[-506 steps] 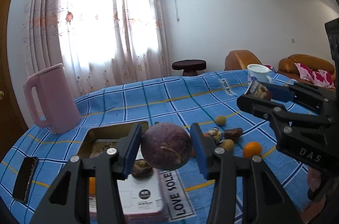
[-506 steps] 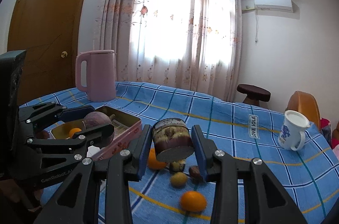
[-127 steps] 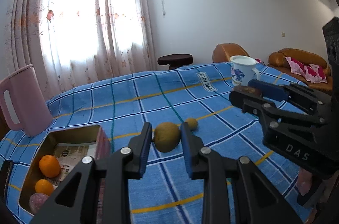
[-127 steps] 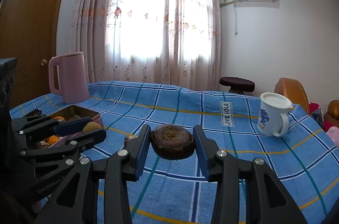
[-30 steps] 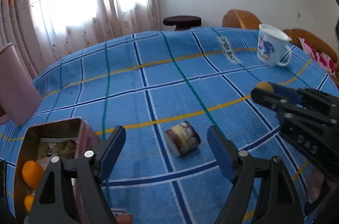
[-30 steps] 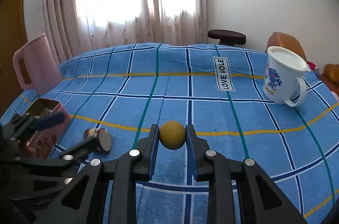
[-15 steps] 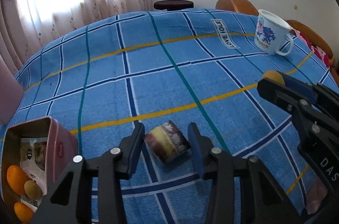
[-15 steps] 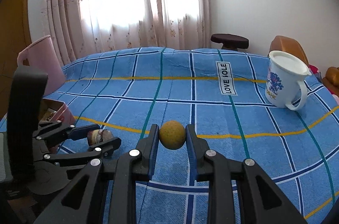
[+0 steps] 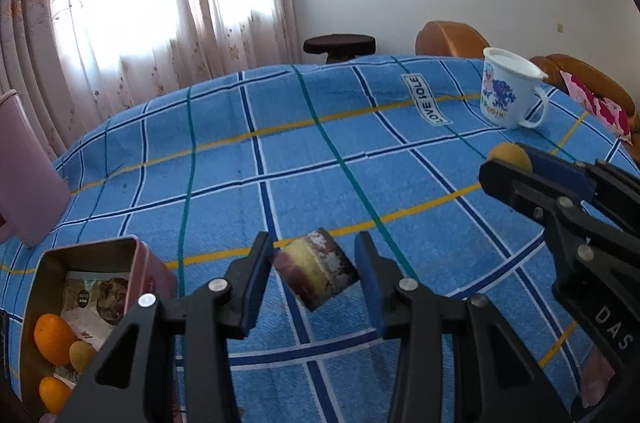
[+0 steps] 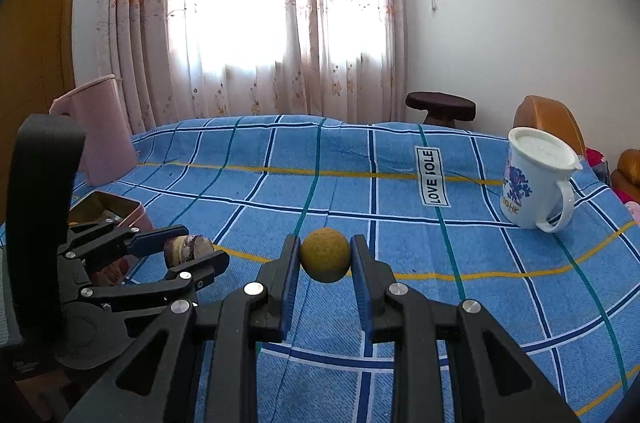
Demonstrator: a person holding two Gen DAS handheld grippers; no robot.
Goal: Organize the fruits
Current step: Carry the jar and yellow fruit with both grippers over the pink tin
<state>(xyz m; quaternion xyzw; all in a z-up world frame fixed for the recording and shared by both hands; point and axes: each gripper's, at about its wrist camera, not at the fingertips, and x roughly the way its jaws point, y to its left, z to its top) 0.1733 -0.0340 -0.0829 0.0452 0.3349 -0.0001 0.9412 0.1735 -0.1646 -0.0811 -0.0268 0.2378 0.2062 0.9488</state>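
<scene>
My left gripper [image 9: 316,269] is shut on a cut purple-and-yellow fruit piece [image 9: 315,274] and holds it above the blue checked cloth. It also shows in the right wrist view [image 10: 188,249]. My right gripper [image 10: 325,255] is shut on a small round yellow-brown fruit [image 10: 325,254], lifted off the cloth; it shows in the left wrist view [image 9: 510,155] too. The pink tin box [image 9: 150,271] stands at the lower left. It holds two oranges [image 9: 52,333], a small yellow fruit [image 9: 82,354] and a dark fruit [image 9: 112,299].
A white mug with a blue print [image 10: 534,183] stands at the right on the cloth. A pink jug [image 10: 100,139] stands at the far left edge. A dark stool [image 10: 440,105] and orange armchairs [image 9: 448,37] stand beyond the table.
My left gripper has closed on the cut fruit piece and lifted it off the cloth. My right gripper still holds the round fruit and has risen slightly.
</scene>
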